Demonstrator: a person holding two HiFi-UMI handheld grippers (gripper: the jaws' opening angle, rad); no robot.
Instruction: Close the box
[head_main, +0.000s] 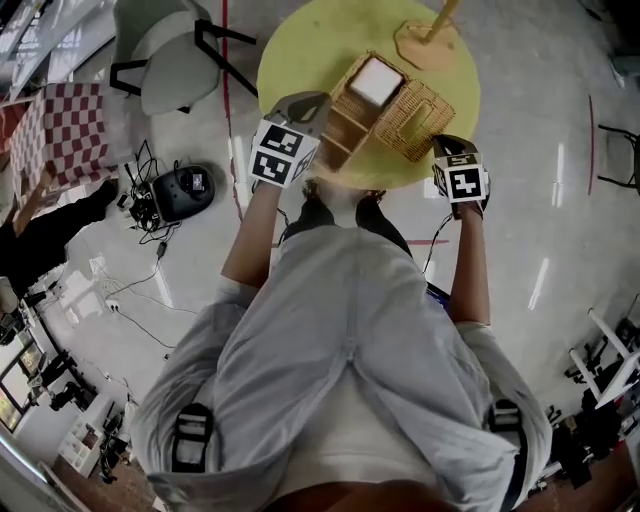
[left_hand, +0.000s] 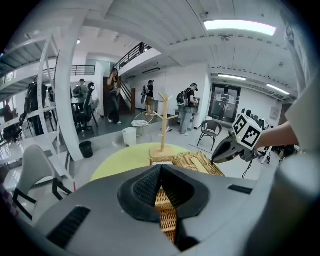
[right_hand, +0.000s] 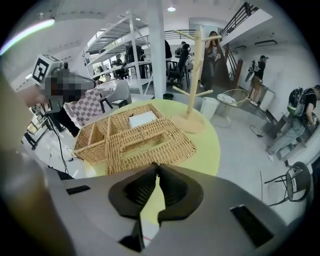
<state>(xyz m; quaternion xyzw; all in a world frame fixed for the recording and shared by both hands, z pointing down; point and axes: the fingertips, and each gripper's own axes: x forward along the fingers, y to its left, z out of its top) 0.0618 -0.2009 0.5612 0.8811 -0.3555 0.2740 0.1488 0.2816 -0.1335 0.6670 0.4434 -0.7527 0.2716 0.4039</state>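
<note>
Looking down in the head view: a round yellow table (head_main: 300, 45) carries a woven wicker box (head_main: 345, 120) w/ its wicker lid (head_main: 415, 120) open and lying flat on the tabletop to the right. A flat white square item (head_main: 375, 80) sits in one compartment. The base of a pale wooden branch stand (head_main: 428, 42) rests near the table's far edge. The left gripper (head_main: 318, 100) is over the box's left end. The right gripper (head_main: 442, 143) is at the lid's near right corner, by the table's edge.

Left gripper view: the jaws meet at the tips (left_hand: 161, 167), nothing pinched there. Wicker weave shows thru the gap below the tips, so the box (left_hand: 187, 161) lies right beneath. Can't tell if they touch it. The right gripper (left_hand: 216, 159) points its tip down at the lid's far side, and the stand (left_hand: 163, 120) is upright behind.

Right gripper view: the jaws are drawn in narrow, tips (right_hand: 156, 167) all but touching, empty, w/ yellow tabletop visible thru the gap. The box (right_hand: 95, 137) and lid (right_hand: 155, 142) lie just ahead, apart from the tips. The white item (right_hand: 142, 119) is in a rear compartment.
</note>
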